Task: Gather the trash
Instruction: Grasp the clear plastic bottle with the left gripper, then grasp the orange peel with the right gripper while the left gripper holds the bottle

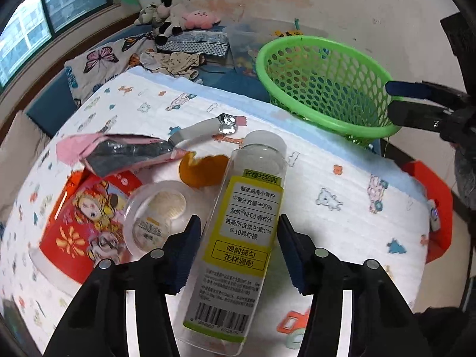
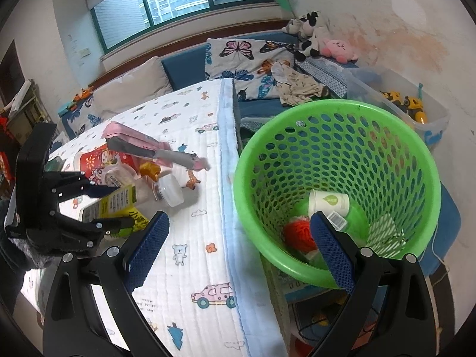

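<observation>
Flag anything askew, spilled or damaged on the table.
The clear plastic bottle with the yellow label lies on its side between the left gripper pads. The pink foil-lined snack bag is torn open, beside a scrap of orange peel. No liquid spill visible.

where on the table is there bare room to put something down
Bare cloth lies between the clear bottle and the green basket, and along the table's near edge. Crowded: the far left, where pink wrapper, red cup and orange peel cluster.
</observation>
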Demonstrator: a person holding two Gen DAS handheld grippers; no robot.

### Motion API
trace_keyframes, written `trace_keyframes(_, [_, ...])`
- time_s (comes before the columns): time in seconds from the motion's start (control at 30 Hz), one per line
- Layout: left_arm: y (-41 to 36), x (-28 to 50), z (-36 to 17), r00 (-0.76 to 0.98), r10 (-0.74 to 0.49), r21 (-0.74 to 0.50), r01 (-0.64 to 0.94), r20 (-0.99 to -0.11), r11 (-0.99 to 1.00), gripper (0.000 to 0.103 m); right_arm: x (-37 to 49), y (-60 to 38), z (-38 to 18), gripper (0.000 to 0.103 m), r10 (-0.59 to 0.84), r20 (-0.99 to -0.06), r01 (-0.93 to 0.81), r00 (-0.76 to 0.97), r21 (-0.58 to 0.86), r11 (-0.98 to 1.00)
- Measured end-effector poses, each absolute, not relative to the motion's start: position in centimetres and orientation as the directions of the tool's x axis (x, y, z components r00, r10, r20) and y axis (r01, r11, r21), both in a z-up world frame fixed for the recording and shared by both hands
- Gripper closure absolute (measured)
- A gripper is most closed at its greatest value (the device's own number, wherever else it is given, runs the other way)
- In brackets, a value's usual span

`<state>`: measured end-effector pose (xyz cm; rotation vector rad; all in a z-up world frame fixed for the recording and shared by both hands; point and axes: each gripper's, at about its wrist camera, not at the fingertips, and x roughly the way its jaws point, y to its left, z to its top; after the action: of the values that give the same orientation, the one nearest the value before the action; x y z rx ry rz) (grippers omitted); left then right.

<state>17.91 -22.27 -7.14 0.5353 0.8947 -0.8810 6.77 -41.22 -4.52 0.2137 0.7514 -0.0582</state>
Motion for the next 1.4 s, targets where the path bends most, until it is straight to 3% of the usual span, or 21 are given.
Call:
trace_keyframes(0.67, [-15.3, 13.9, -4.6, 0.374, -0.467, -0.043, 0.742, -0.801, 0.669, 0.058, 8.9, -38.8, -5.1, 0.010, 0.103, -0.692, 0.038, 0.714, 0.186, 0.982])
trace_keyframes(1.23, [-9.8, 13.2, -6.8, 0.384, -0.404, -0.043, 0.679, -0.830, 0.733, 0.058, 17.1, -31.6, -9.3, 0.029, 0.244, -0.763, -0.144, 0.599, 0.196, 0.970])
trace_keyframes(1.3, [-9.7, 13.3, -7.3, 0.376, -0.395, -0.047, 0.672, -0.838, 0.739, 0.058, 17.7, -31.1, -9.8, 0.038, 0.248, -0.770, -0.156, 0.588, 0.193, 0.969])
trace_keyframes(1.4, [-9.5, 13.5, -7.5, 0.370, -0.402, -0.059, 0.671, -0.838, 0.739, 0.058, 18.3, -30.7, -10.4, 0.041, 0.242, -0.779, -0.156, 0.579, 0.185, 0.970])
